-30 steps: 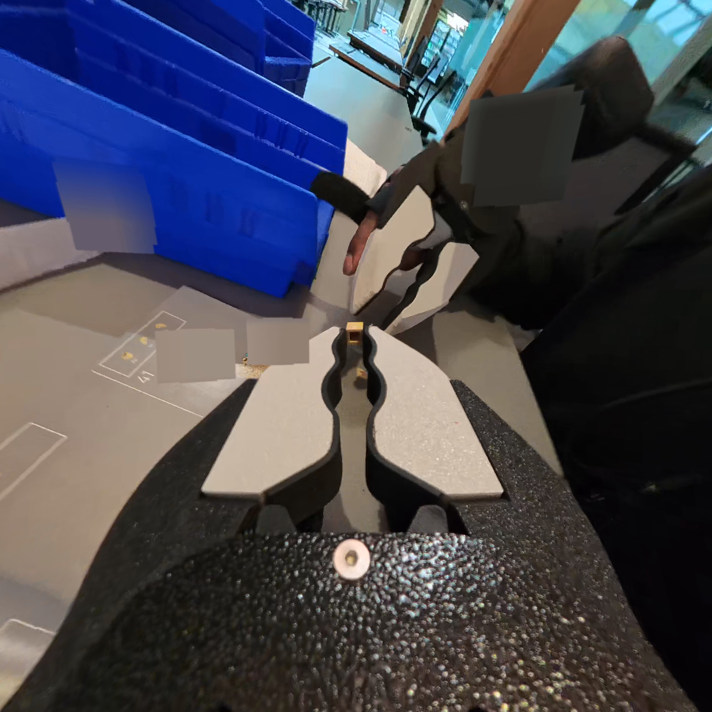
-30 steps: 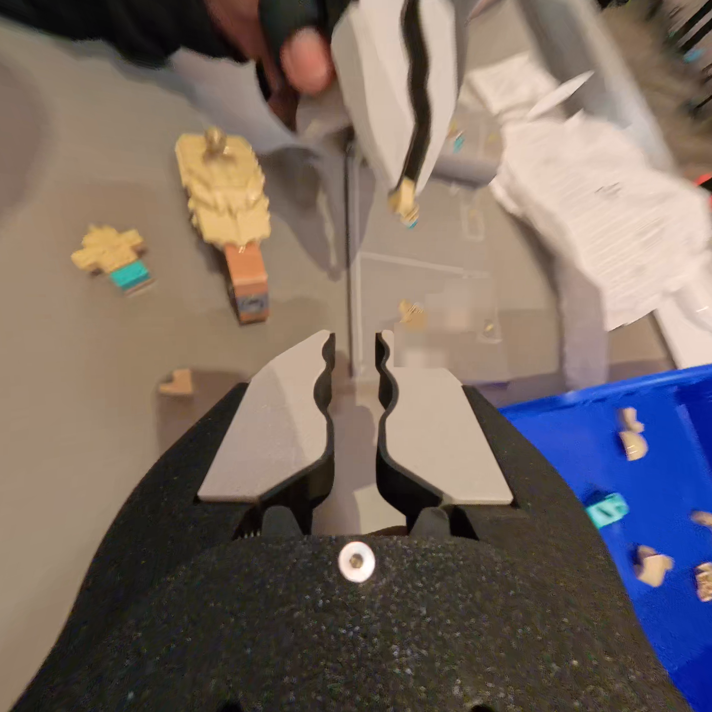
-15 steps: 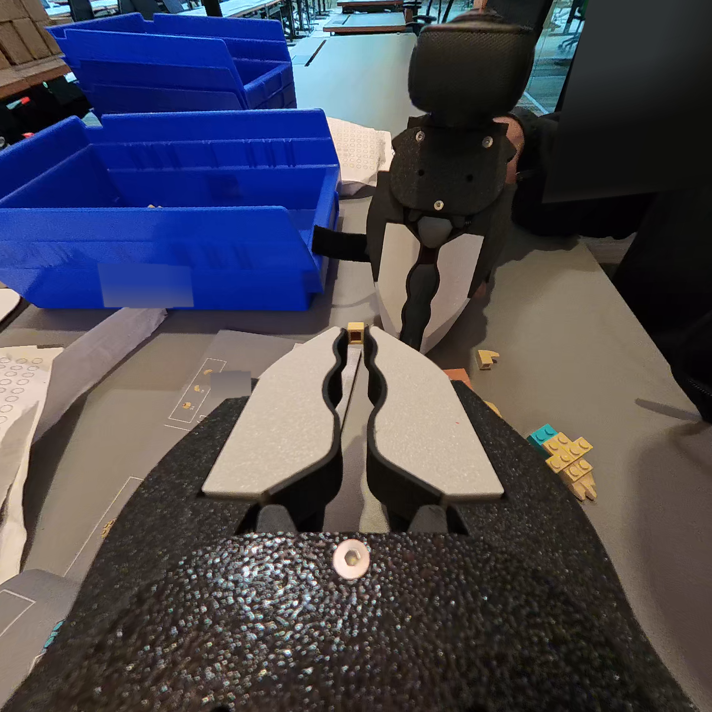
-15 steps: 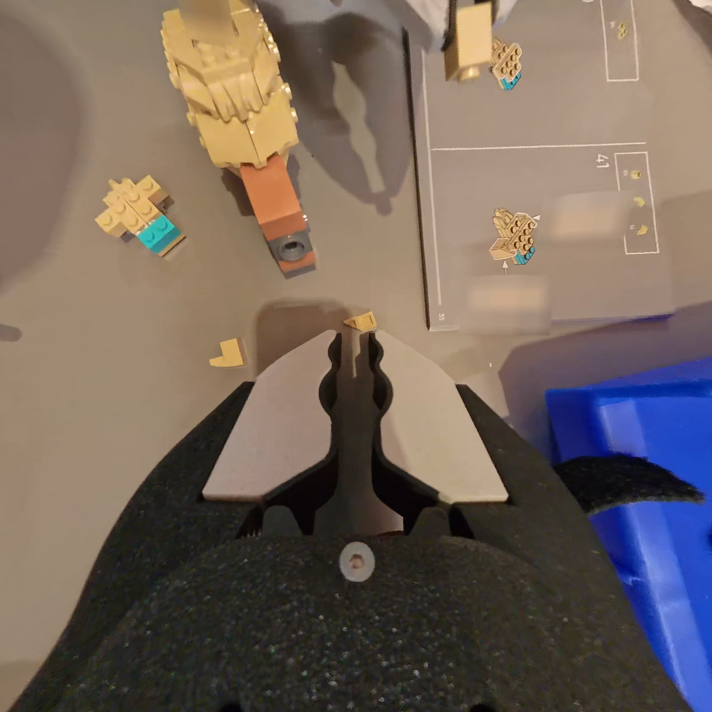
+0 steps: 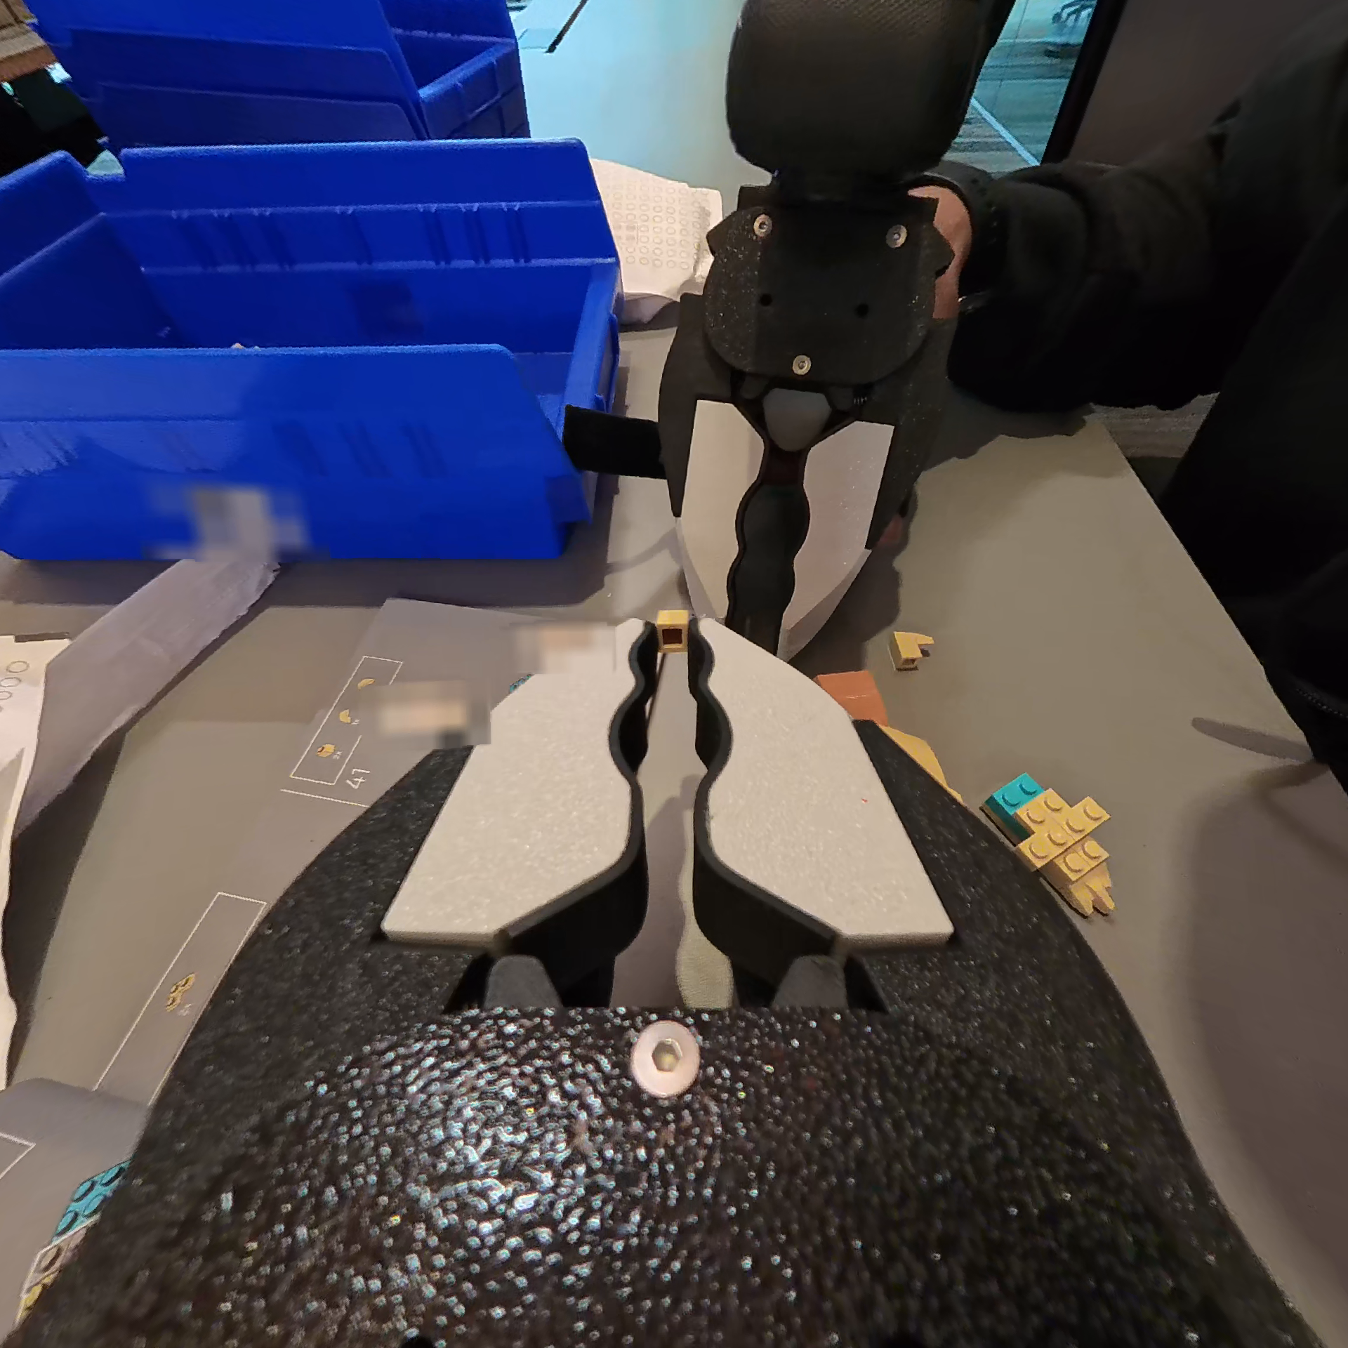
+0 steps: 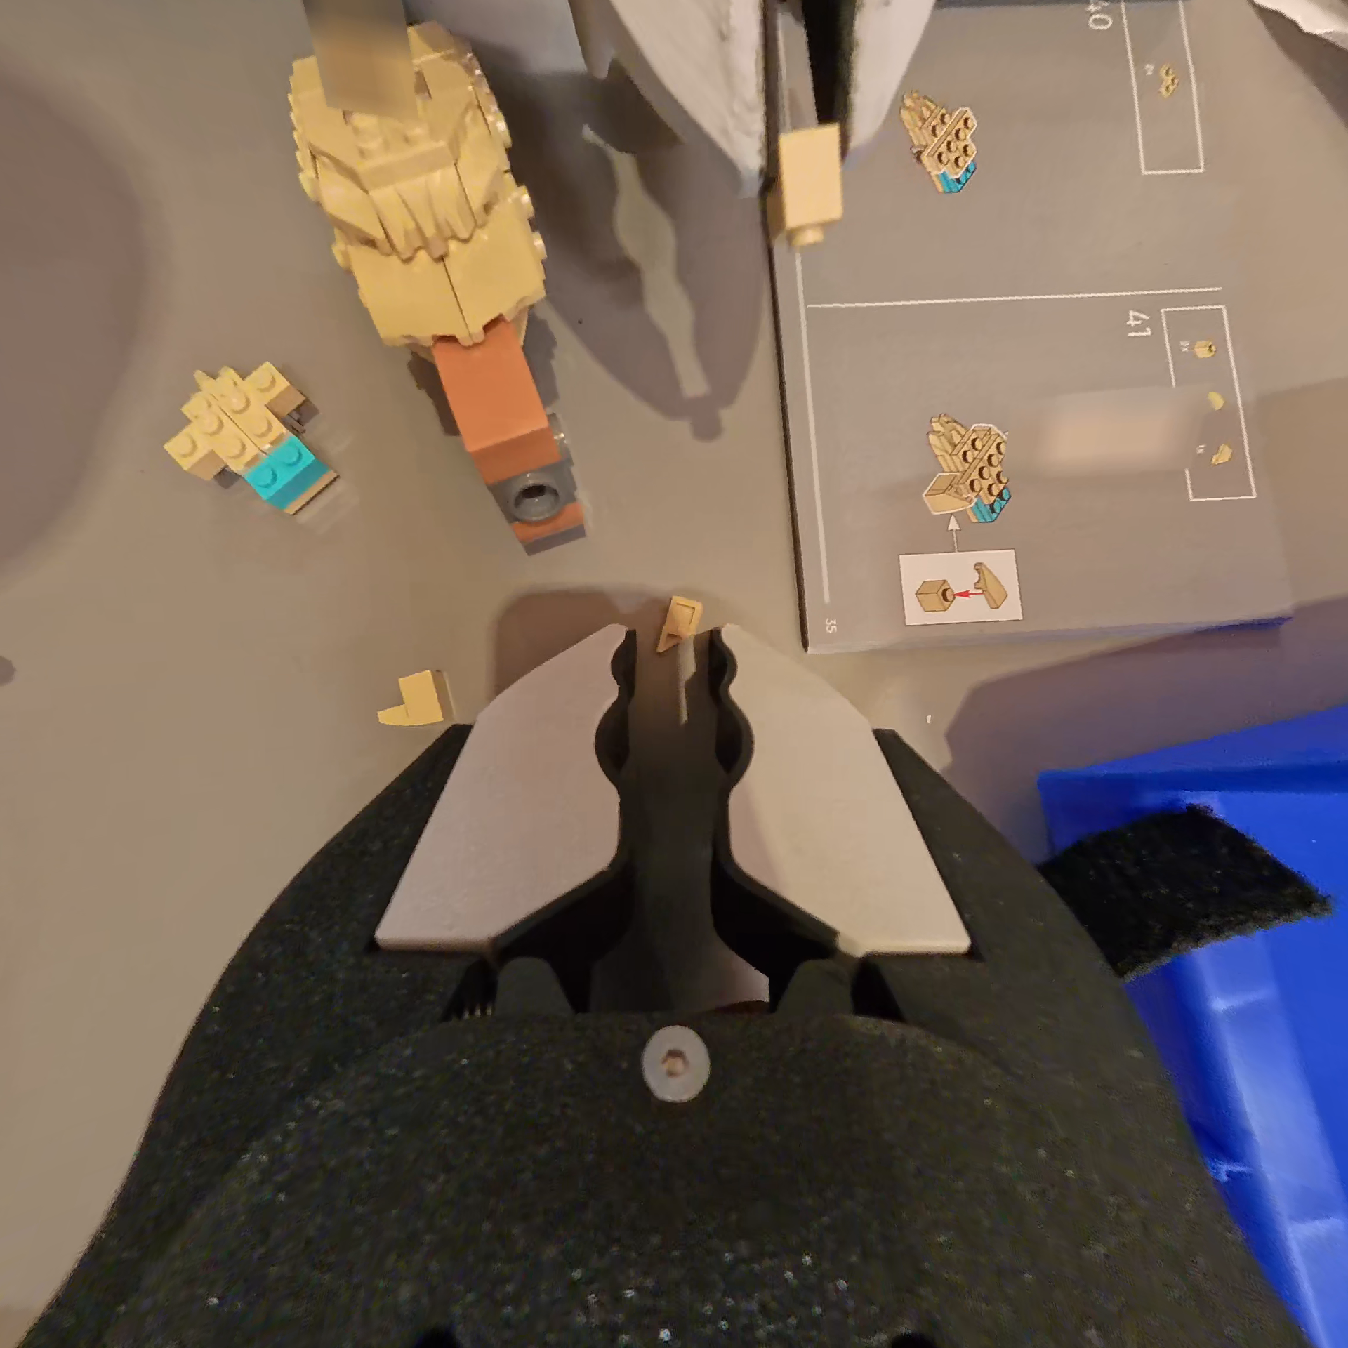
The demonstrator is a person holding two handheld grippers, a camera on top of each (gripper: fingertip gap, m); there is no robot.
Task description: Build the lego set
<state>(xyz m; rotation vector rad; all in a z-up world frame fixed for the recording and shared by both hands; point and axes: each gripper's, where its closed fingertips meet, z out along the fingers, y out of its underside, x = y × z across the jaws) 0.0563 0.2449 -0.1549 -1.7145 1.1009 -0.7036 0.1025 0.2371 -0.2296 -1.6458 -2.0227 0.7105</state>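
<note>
Pointing tableward, stud (image 6: 808, 233) of pinched tan brick (image 5: 672, 638)

Two close wrist views, shared tabletop (image 6: 182, 656)

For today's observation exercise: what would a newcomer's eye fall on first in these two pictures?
Probably the left gripper, jaws pinched on a small tan brick above the open instruction booklet. Next, the right gripper pointing down at a tan slope piece lying loose on the grey table. Beyond it lies a tan and brown brick model.
</note>
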